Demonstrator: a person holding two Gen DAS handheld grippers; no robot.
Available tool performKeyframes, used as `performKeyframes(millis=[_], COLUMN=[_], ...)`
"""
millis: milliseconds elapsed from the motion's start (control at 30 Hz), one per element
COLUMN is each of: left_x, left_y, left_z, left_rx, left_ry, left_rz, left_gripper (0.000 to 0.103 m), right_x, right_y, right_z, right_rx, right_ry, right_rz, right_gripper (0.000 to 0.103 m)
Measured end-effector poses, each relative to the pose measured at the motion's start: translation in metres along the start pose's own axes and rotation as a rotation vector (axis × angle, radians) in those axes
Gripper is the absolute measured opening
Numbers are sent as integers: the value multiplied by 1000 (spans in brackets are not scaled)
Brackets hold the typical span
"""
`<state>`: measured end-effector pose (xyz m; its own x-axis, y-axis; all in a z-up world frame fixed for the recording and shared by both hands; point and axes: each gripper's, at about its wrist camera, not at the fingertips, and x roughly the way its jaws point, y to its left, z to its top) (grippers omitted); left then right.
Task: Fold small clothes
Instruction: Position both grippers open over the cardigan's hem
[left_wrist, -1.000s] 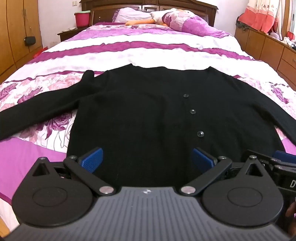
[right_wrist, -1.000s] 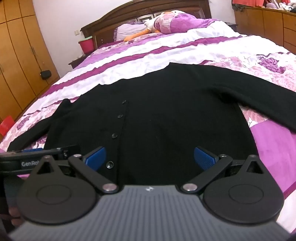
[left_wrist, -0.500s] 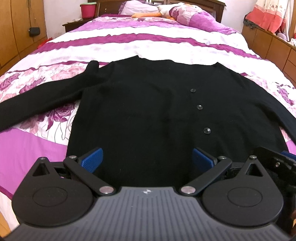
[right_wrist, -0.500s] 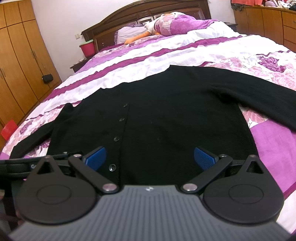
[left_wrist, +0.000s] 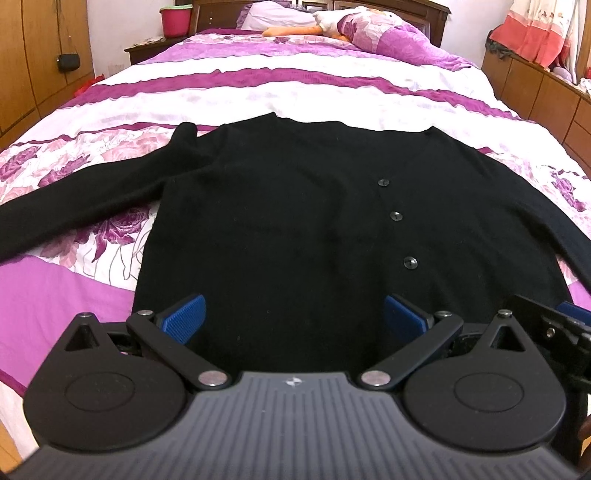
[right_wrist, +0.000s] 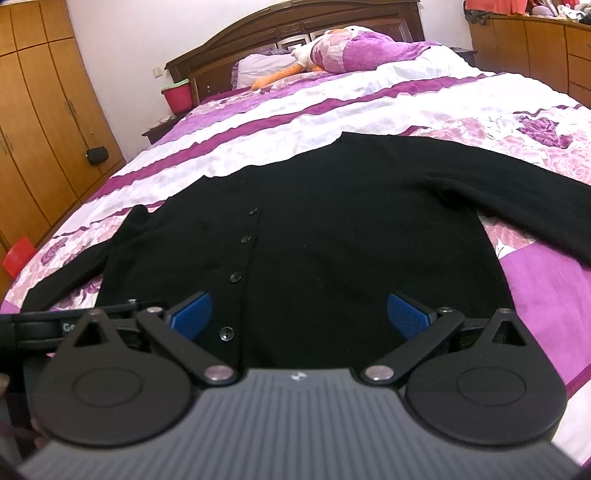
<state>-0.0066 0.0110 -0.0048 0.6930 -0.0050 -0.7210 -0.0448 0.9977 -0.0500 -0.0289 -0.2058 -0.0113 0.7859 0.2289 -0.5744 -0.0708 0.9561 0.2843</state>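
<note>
Now lifted a little higher than a second ago, so that more of the bed (left_wrist: 332, 85) shows beyond the collar and the black cardigan (left_wrist: 295, 221) sits smaller in both views. Far left, toward the bed's left edge: one sleeve (left_wrist: 74, 206) stretched out flat over the floral cover. Next, left tongs (left_wrist: 293, 319) spread wide, blue pads empty, poised over the hem on the near side, not visibly touching cloth. Middle: cardigan body smooth and face up, buttons (left_wrist: 396, 216) fastened in a line, hem toward the foot of the bed, collar toward the headboard. Then right tongs (right_wrist: 299, 315) likewise spread wide and holding nothing, above the hem just beside the lowest button. Far right, toward the bed's right edge: other sleeve (right_wrist: 535, 206) lying straight out. No fold begun yet; garment merely laid out. Backing away probably means a survey before the first grab, likely a sleeve or a side brought inward.
</note>
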Motion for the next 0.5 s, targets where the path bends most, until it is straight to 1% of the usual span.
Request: performKeyframes(millis=[500], left_x=[-4], left_y=[-9], left_z=[2], left_rx=[23], left_ry=[-3], left_rz=[9], left_gripper=[103], right_x=[-7], right_y=[-15], right_z=[0], right_rx=[18], right_ry=[-10], right_rz=[-8], right_gripper=[103])
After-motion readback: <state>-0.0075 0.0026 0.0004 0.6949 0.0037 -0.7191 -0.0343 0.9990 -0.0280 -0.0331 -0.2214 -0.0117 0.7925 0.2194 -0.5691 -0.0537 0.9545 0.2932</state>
